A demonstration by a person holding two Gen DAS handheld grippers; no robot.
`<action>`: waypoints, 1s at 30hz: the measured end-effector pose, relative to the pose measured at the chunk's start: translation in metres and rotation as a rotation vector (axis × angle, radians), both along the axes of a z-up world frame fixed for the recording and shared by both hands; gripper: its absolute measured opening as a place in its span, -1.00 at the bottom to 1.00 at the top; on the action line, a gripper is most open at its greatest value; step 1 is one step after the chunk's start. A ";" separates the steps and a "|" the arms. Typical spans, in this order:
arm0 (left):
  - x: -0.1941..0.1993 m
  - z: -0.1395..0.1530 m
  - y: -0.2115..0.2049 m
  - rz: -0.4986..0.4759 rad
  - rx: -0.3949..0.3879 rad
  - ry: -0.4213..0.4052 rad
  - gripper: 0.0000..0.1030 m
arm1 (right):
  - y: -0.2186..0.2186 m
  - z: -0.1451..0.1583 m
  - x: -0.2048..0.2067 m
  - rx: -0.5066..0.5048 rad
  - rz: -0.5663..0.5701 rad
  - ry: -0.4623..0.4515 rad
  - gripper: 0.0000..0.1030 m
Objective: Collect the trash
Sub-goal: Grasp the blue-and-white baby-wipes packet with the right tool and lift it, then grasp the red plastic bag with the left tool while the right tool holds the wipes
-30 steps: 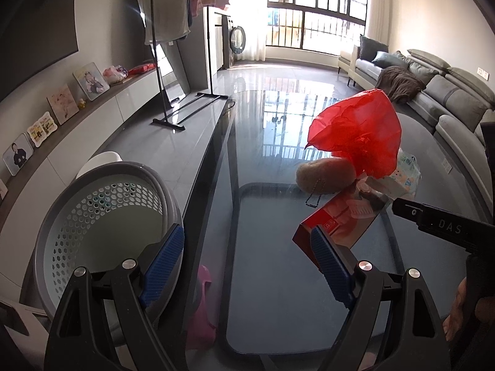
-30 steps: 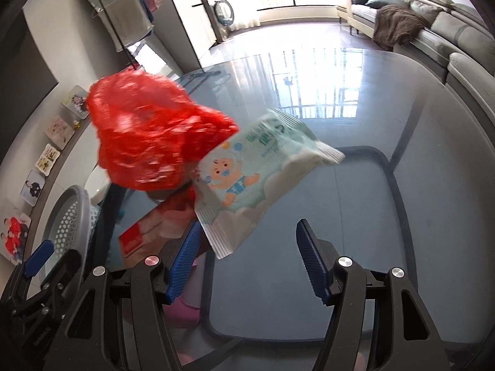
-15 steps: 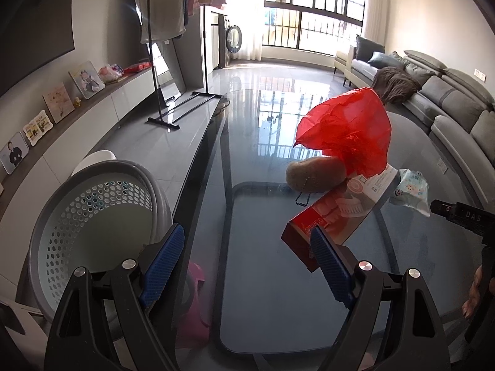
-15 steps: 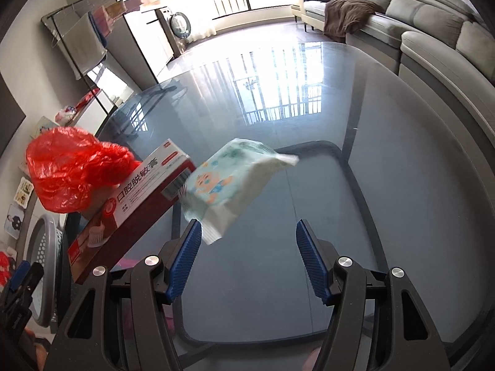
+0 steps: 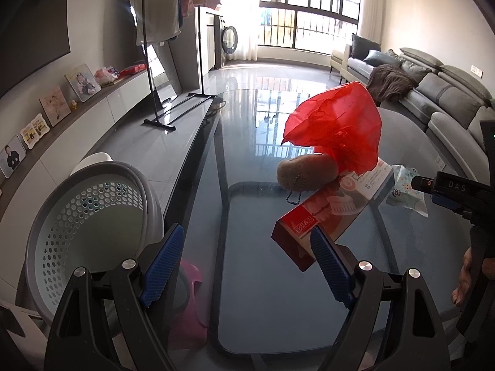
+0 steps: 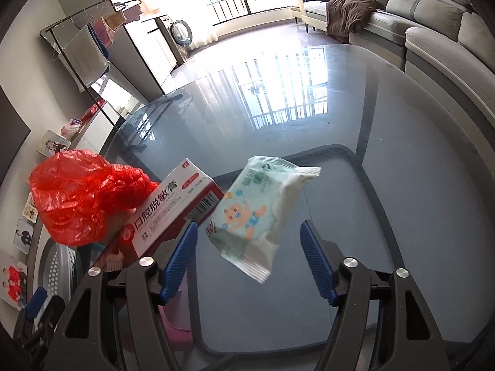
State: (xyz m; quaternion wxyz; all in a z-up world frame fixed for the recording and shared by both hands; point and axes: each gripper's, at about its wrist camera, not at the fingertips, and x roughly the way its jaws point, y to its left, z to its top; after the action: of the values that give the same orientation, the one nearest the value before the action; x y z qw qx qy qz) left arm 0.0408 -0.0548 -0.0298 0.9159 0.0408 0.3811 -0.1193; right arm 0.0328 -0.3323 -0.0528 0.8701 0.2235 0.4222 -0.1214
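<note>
- A living room with a grey sofa (image 5: 445,92) and a bright window (image 5: 303,9) lay behind a dark glass table (image 5: 278,303) that filled the middle of both views.
- Left wrist view: the left gripper (image 5: 247,266) stood wide with nothing between its pads. A perforated bin (image 5: 89,216) sat at the lower left, beside the table's edge.
- On the glass, right of centre, were a red bag (image 5: 337,133), a brown lump (image 5: 306,173) with a small chain, and a red box (image 5: 334,213) lying flat towards the near edge.
- At the right edge the right gripper (image 5: 445,194) reached in, and a pale packet (image 5: 408,191) showed just in front of it; a hand (image 5: 467,278) was cut off by the frame.
- Right wrist view: the right gripper (image 6: 247,256) had its jaws opening, with the packet (image 6: 263,213) ahead of and between them; neither pad appeared to press it.
- The box (image 6: 173,210) lay at centre left, touching the bag (image 6: 83,194); part of the bin (image 6: 62,262) showed below the bag.
- Handling, as a guess: the packet looked light, soft and slick, best pinched across its flat middle or a crimped end. The bag would crush and slip; the box seemed stiff, gripped across its narrow sides.
- Whether the packet rested on the glass or hung above it could not be told. What the lump was stayed unclear.
</note>
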 end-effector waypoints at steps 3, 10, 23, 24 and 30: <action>0.001 -0.001 0.000 -0.002 -0.003 0.004 0.59 | 0.002 -0.005 0.012 -0.003 -0.014 0.023 0.32; 0.002 -0.001 0.000 -0.007 -0.007 0.004 0.59 | 0.000 -0.020 0.030 0.005 -0.049 0.077 0.32; 0.000 0.002 -0.003 -0.027 -0.024 0.000 0.59 | -0.004 -0.021 0.027 0.010 -0.011 0.054 0.10; -0.001 0.002 -0.005 -0.030 -0.023 -0.002 0.59 | -0.005 -0.019 0.024 0.016 -0.010 0.048 0.10; -0.004 0.005 -0.010 -0.036 -0.037 -0.019 0.60 | -0.017 0.000 0.006 0.038 -0.022 -0.008 0.10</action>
State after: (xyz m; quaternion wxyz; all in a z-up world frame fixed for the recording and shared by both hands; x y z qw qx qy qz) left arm 0.0371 -0.0651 -0.0249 0.9177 0.0320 0.3694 -0.1425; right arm 0.0387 -0.3495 -0.0524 0.8660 0.2448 0.4187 -0.1220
